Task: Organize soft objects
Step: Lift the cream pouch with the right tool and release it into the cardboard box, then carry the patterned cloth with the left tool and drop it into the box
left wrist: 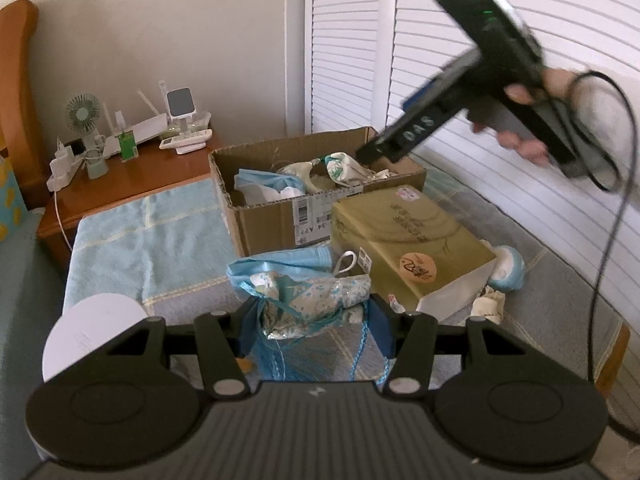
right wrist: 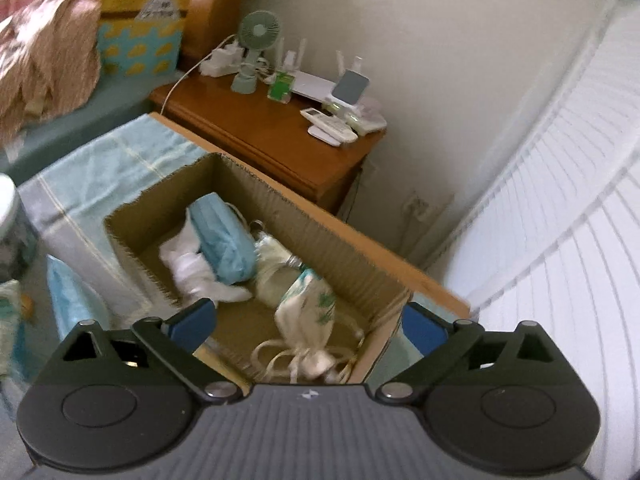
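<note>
The left gripper [left wrist: 314, 326] has its two blue-padded fingers [left wrist: 380, 330] closed on a soft blue and white patterned cloth pouch [left wrist: 308, 296]. Blue cords hang down from the pouch between the fingers. The pouch is near the camera, over a bench covered with a light blue towel [left wrist: 148, 240].

Farther back on the towel stands an open brown cardboard box [left wrist: 276, 216]. To the right of it, and touching its front, lies a flat olive-green gift box [left wrist: 416, 248]. A small blue and white round soft toy [left wrist: 508, 270] peeks out on the far right side of the gift box.

The right gripper [right wrist: 308, 326] hangs above the cardboard box [right wrist: 320, 236]. Its fingers [right wrist: 192, 322] are spread wide apart and hold nothing. In the left view it shows high on the right, in a person's hand [left wrist: 524, 120].

Inside the box lie a folded light blue cloth [right wrist: 224, 240], a white sock-like cloth [right wrist: 192, 268] and a cream drawstring pouch with green prints [right wrist: 312, 312].

Behind the box, a brown wooden bedside table [right wrist: 260, 136] carries a small green fan [right wrist: 258, 36].
</note>
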